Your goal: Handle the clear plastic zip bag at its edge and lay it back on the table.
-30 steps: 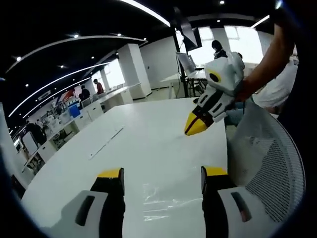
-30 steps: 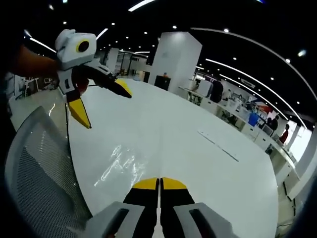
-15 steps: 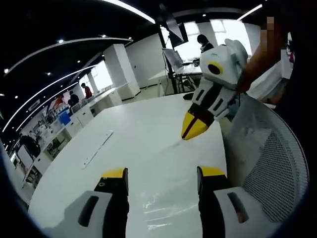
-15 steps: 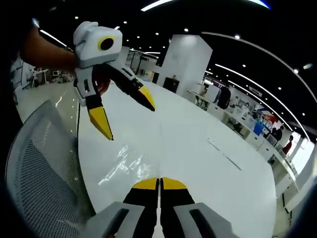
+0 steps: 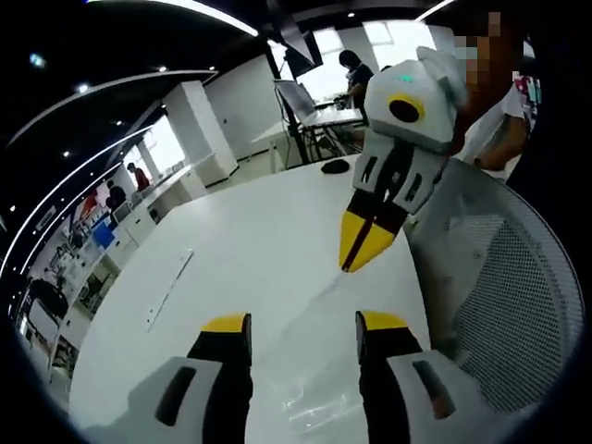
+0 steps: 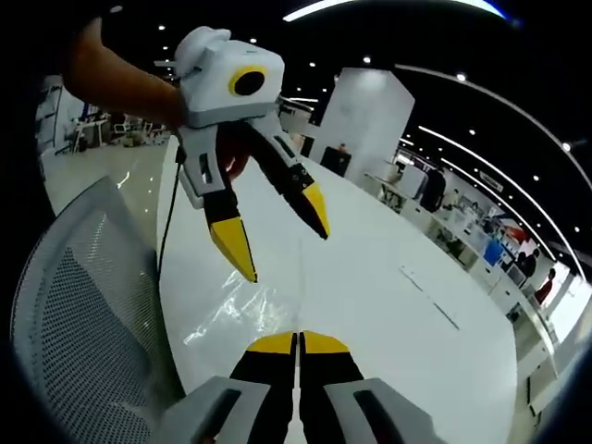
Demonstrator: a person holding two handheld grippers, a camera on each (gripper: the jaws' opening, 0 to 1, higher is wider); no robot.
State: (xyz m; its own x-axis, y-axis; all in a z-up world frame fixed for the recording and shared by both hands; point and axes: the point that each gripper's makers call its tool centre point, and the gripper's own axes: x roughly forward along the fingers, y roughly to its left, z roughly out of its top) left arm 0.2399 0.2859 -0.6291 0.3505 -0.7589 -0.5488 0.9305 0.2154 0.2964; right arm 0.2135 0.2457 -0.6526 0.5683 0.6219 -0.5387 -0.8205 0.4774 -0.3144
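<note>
Grippers stand closer together than a second ago: the right gripper [image 5: 367,242], jaws pressed together on nothing, now hangs nearer above the table [image 5: 250,240], and the left gripper [image 6: 277,242], jaws spread and empty, now hangs lower over the zip bag [image 6: 231,310]. Zip bag lies flat on the white table near its edge, beside the mesh chair [image 6: 74,305]; it is clear, wrinkled and glossy, touched by neither gripper.

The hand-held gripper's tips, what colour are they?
Yellow, on black jaws; clearest on the left hand-held gripper in the right gripper view.
</note>
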